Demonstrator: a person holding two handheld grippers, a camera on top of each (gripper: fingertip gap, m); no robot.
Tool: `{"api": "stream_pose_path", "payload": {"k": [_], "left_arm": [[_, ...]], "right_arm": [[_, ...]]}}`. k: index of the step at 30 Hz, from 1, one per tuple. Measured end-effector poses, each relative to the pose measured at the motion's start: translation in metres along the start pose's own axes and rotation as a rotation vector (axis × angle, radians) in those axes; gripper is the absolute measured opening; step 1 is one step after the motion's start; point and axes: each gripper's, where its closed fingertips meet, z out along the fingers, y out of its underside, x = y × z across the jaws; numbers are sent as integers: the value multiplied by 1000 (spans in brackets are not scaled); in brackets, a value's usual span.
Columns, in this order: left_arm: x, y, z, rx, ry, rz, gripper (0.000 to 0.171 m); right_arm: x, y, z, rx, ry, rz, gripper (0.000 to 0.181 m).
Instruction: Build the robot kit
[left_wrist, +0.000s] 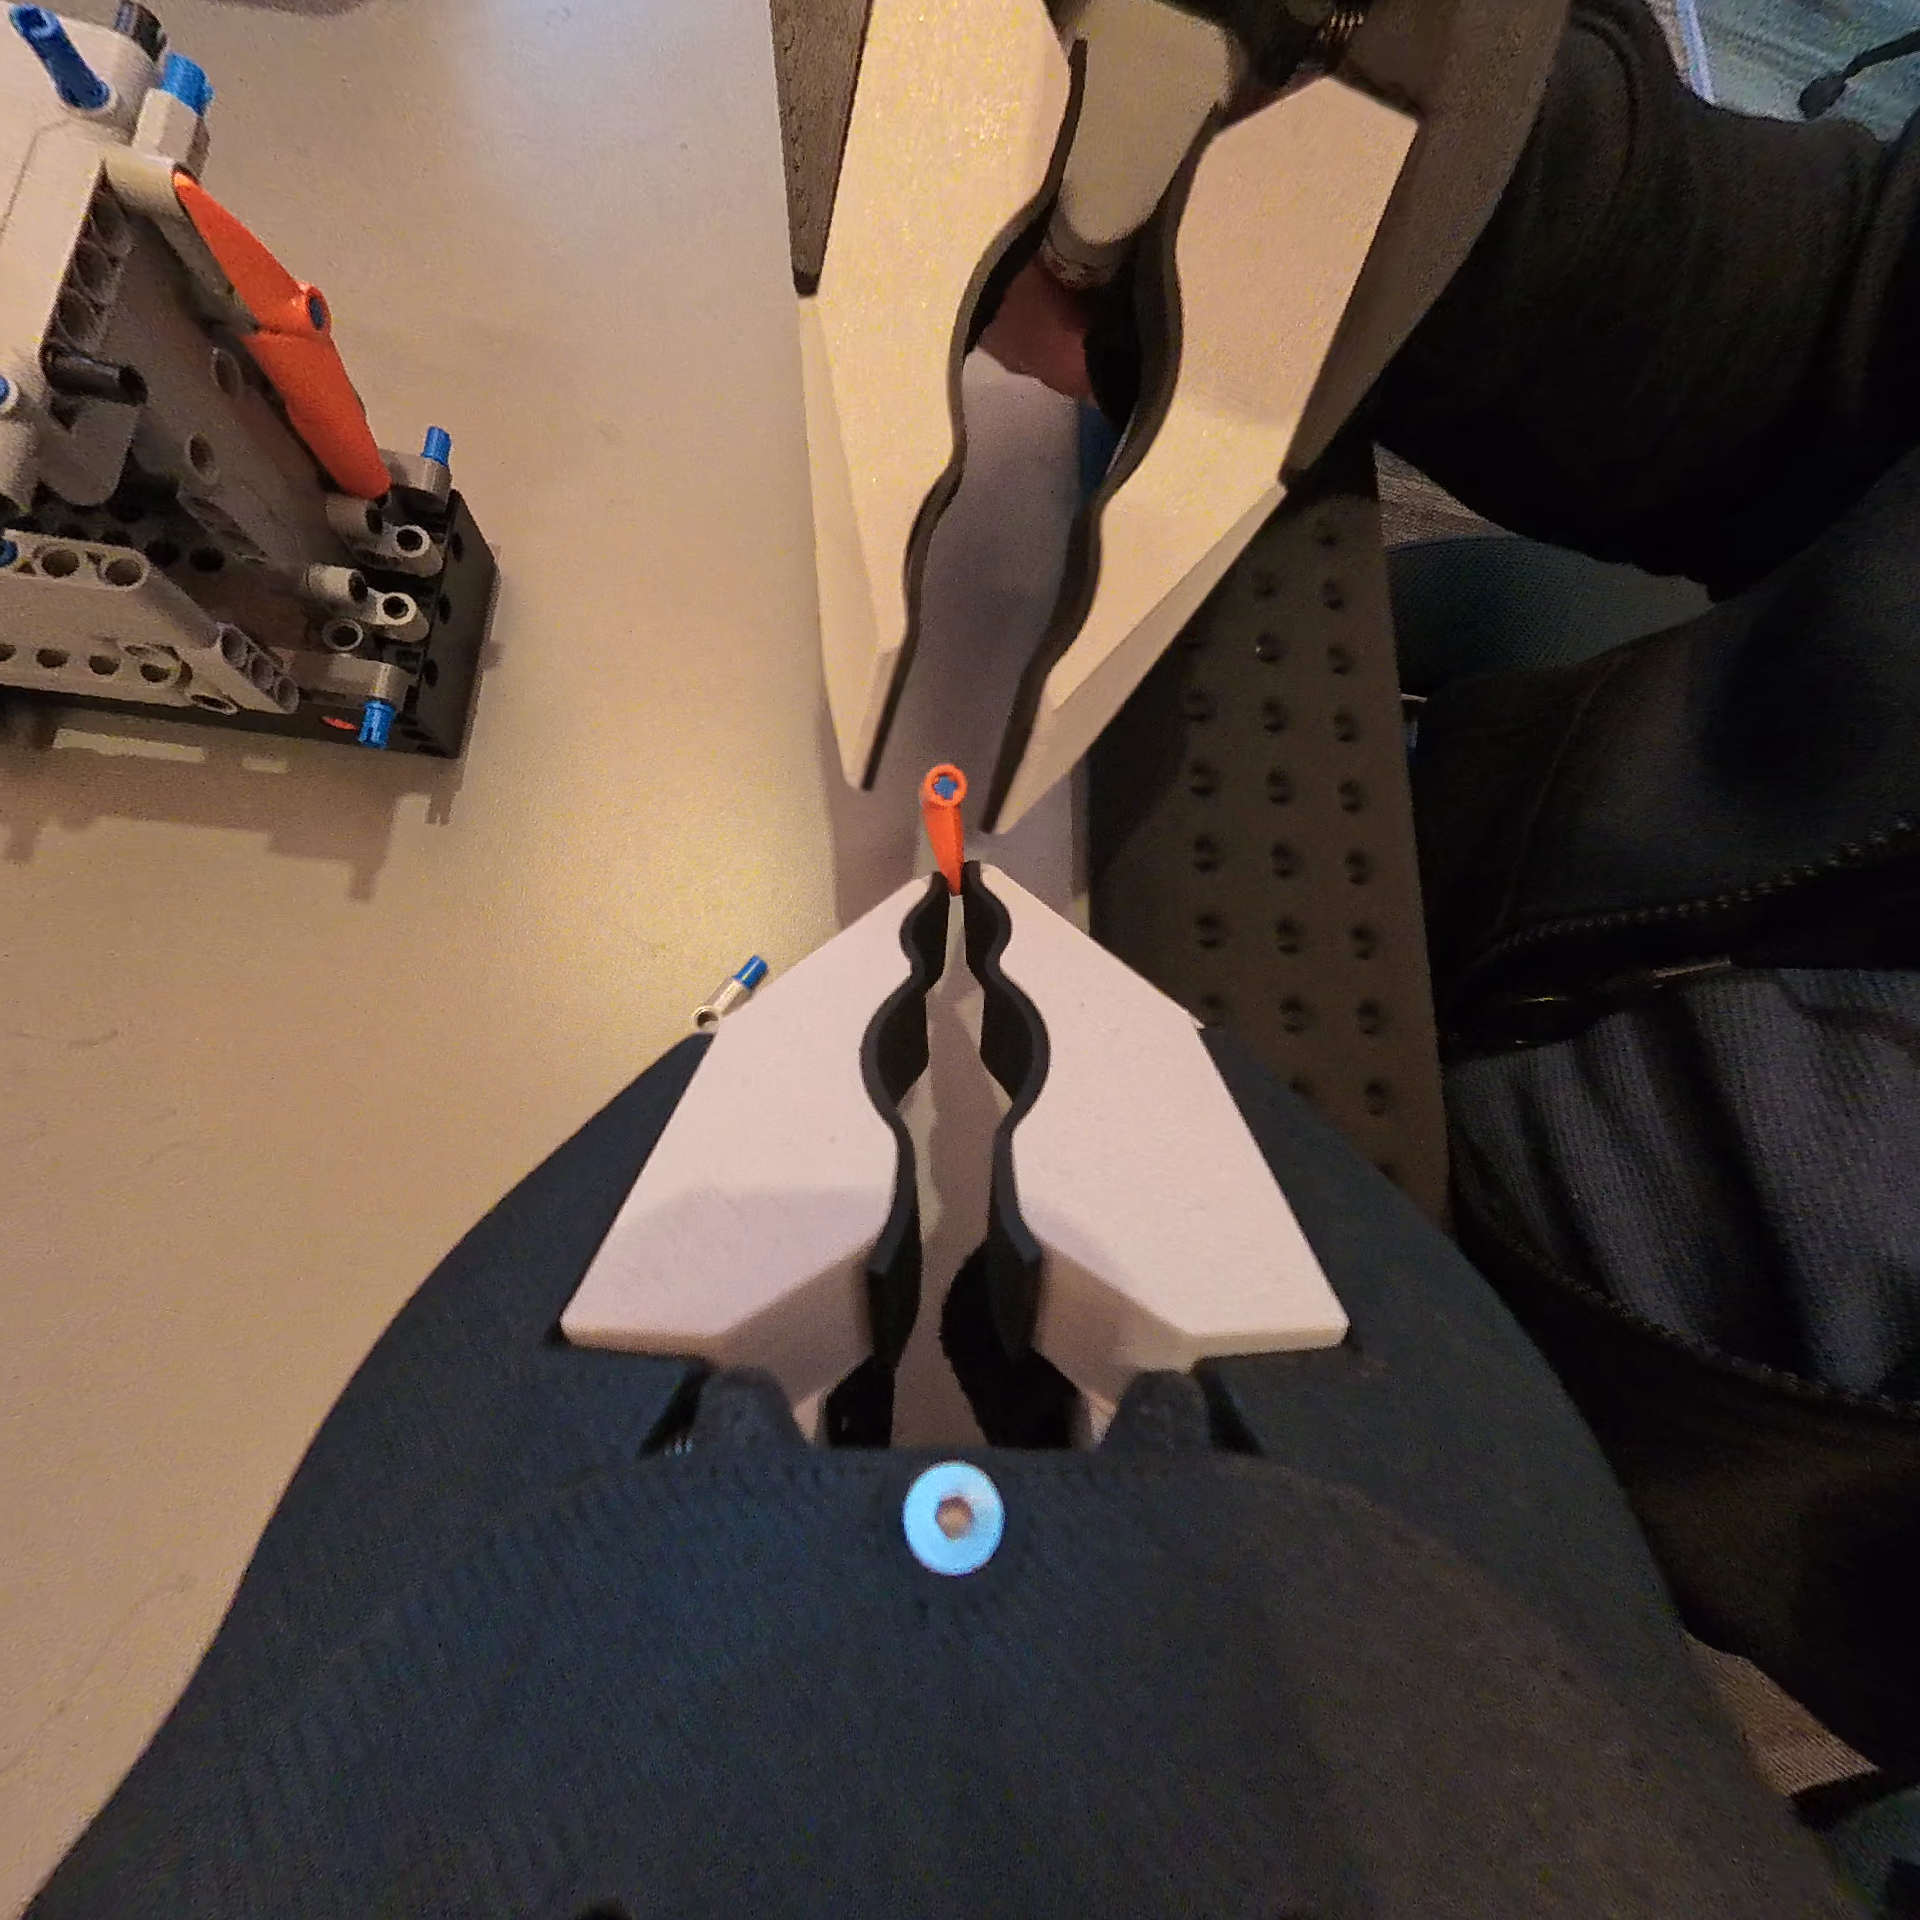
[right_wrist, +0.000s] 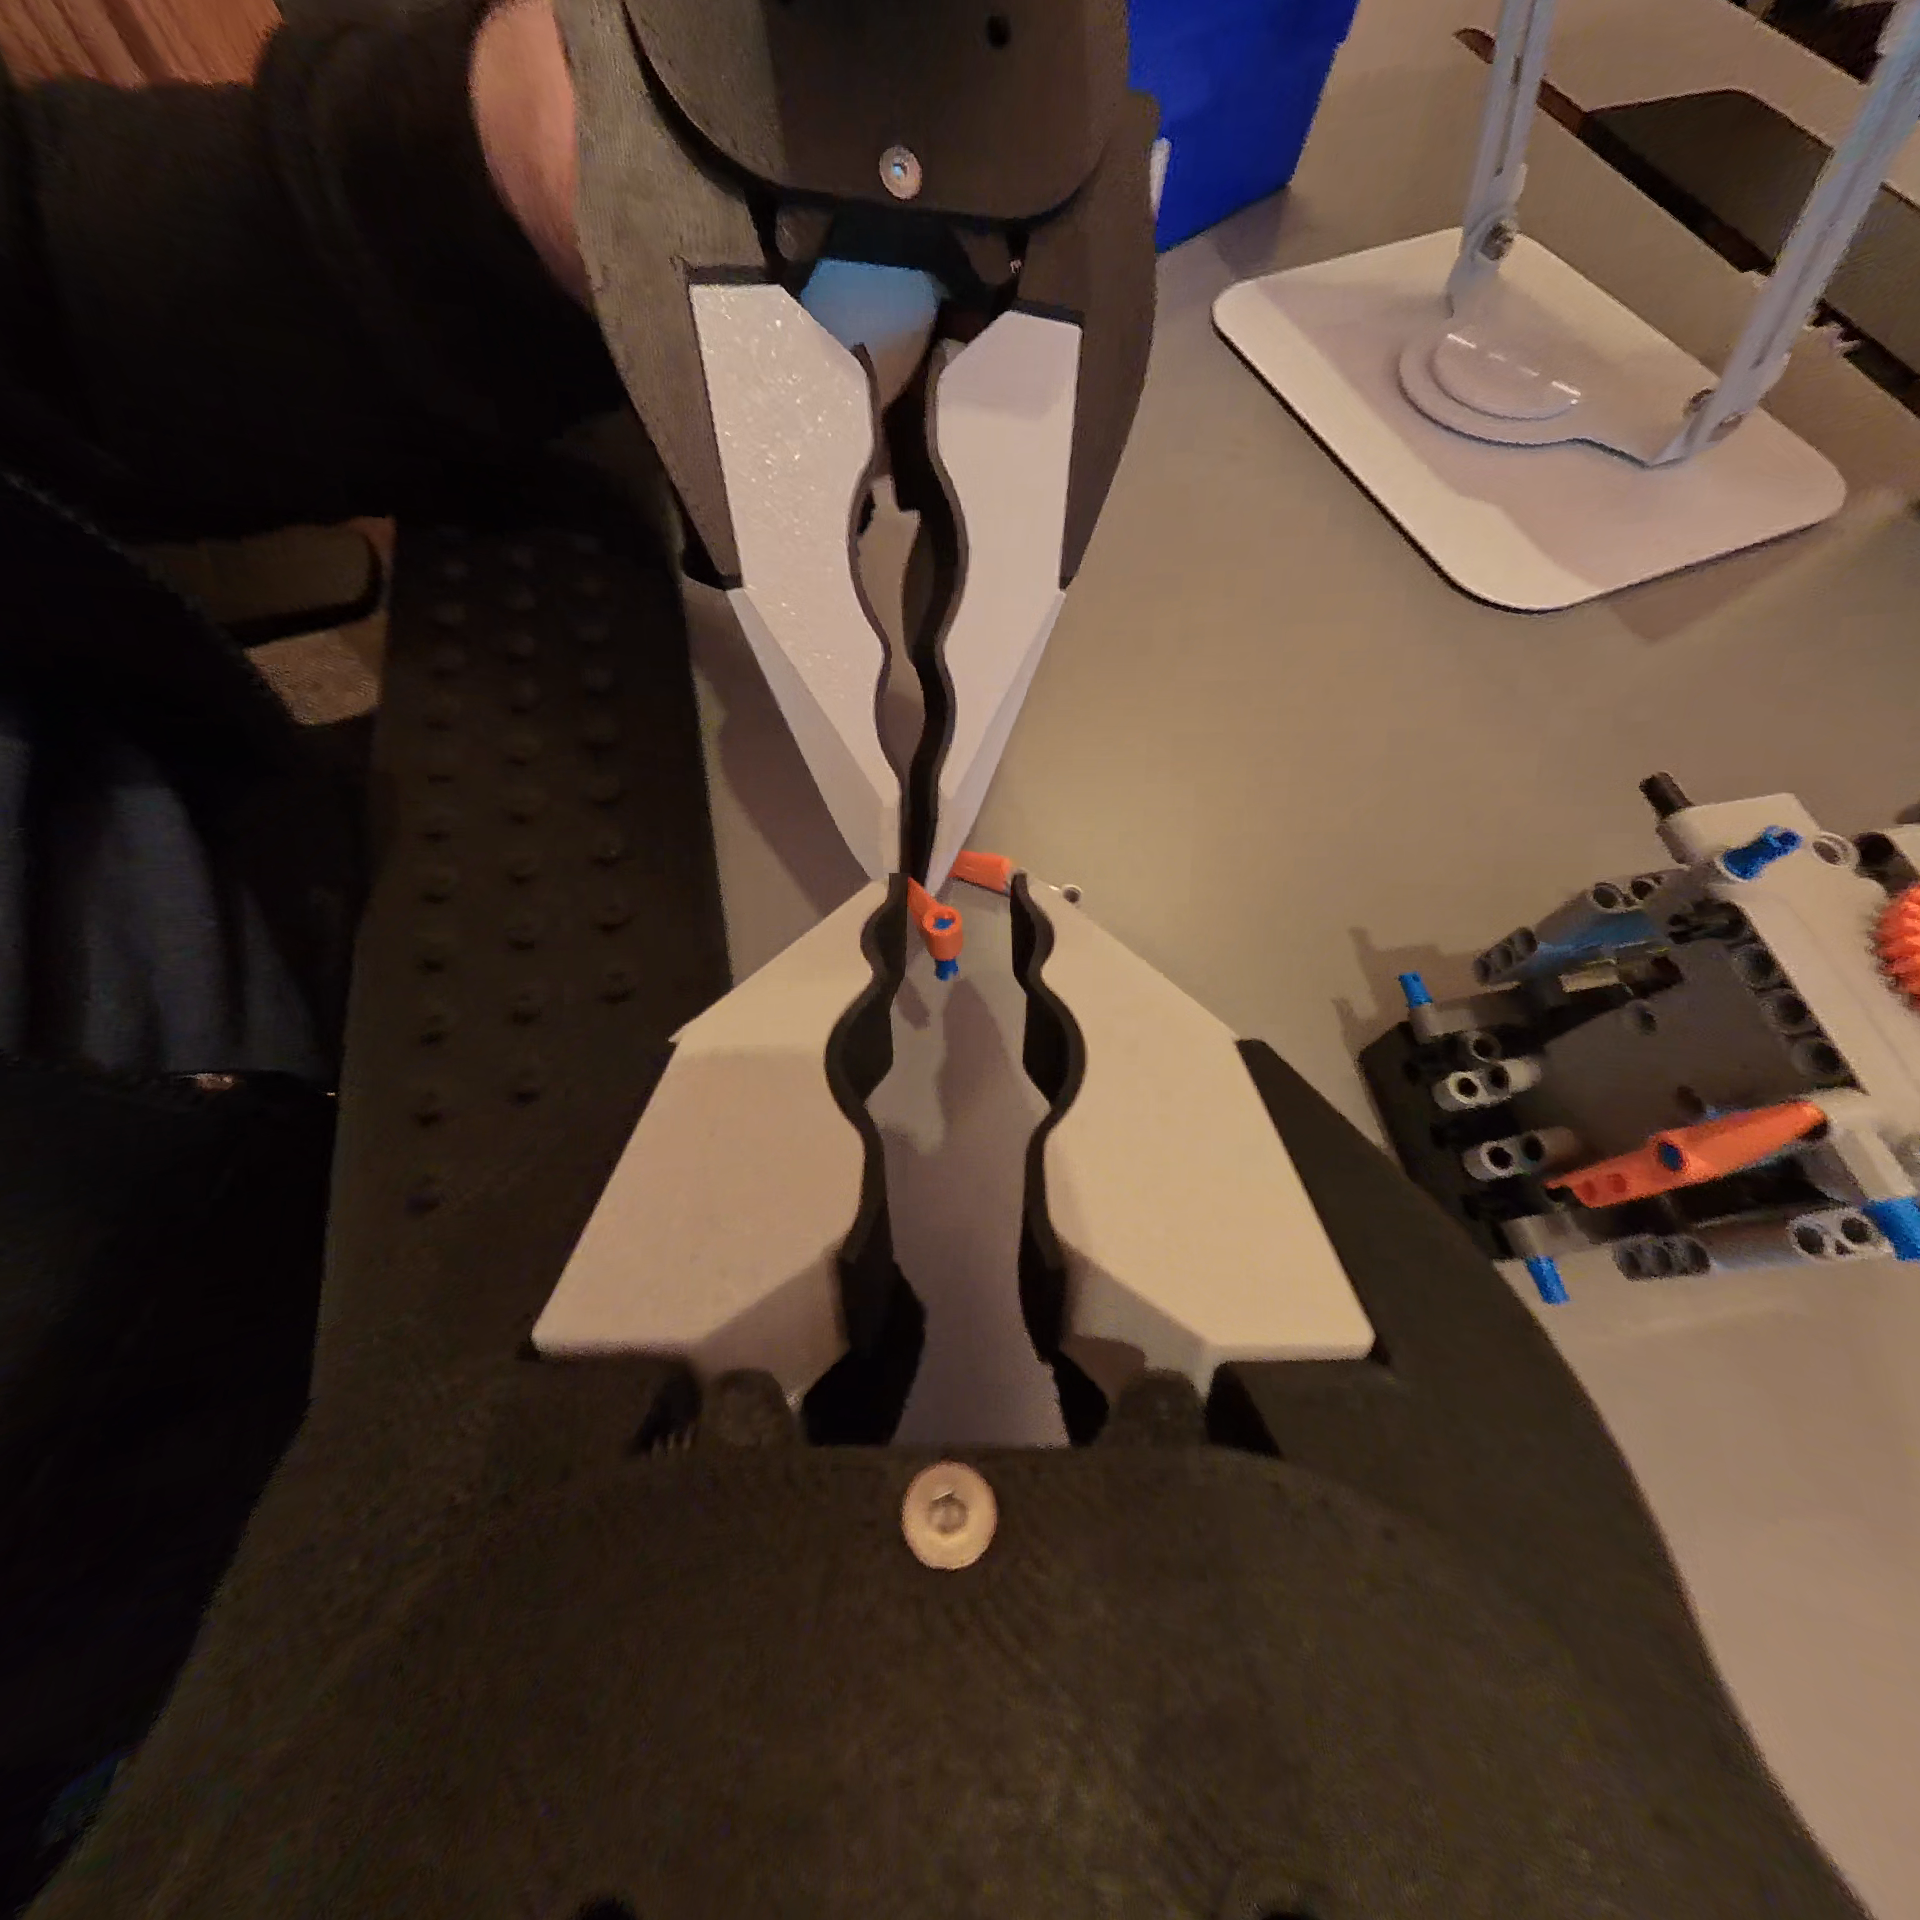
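Observation:
My left gripper (left_wrist: 956, 881) is shut on a small orange connector piece (left_wrist: 945, 826) and holds it by one end above the table edge. The free ring end has a blue pin (right_wrist: 943, 968) in it. My right gripper (right_wrist: 958, 888) faces the left one tip to tip and is open, its fingertips on either side of the orange piece (right_wrist: 938, 923) without closing on it. The right gripper also shows in the left wrist view (left_wrist: 932, 805), and the left gripper in the right wrist view (right_wrist: 920, 868). Another orange piece (right_wrist: 982, 868) lies on the table just behind.
A grey, black and orange brick-built model (left_wrist: 208, 468) (right_wrist: 1662, 1091) stands on the pale table (left_wrist: 582, 416). A loose grey-and-blue pin (left_wrist: 730, 992) lies by my left gripper. A black perforated strip (left_wrist: 1278, 831) runs along the table edge. A white lamp base (right_wrist: 1507, 447) and a blue container (right_wrist: 1226, 104) stand farther back. The grippers are tip to tip, or close to it.

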Motion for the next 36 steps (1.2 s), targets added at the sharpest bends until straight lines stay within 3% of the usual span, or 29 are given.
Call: {"api": "stream_pose_path", "payload": {"k": [15,29,36], "left_arm": [[-5,-5,-7,-26,-24,-11,0],[-7,13,-1,-249,-96,88,1],[-11,13,-4,-249,-130,80,2]], "right_arm": [[2,7,-2,-77,86,-165,23],[-2,20,15,-287,39,-283,7],[1,23,18,-280,12,-186,5]]}}
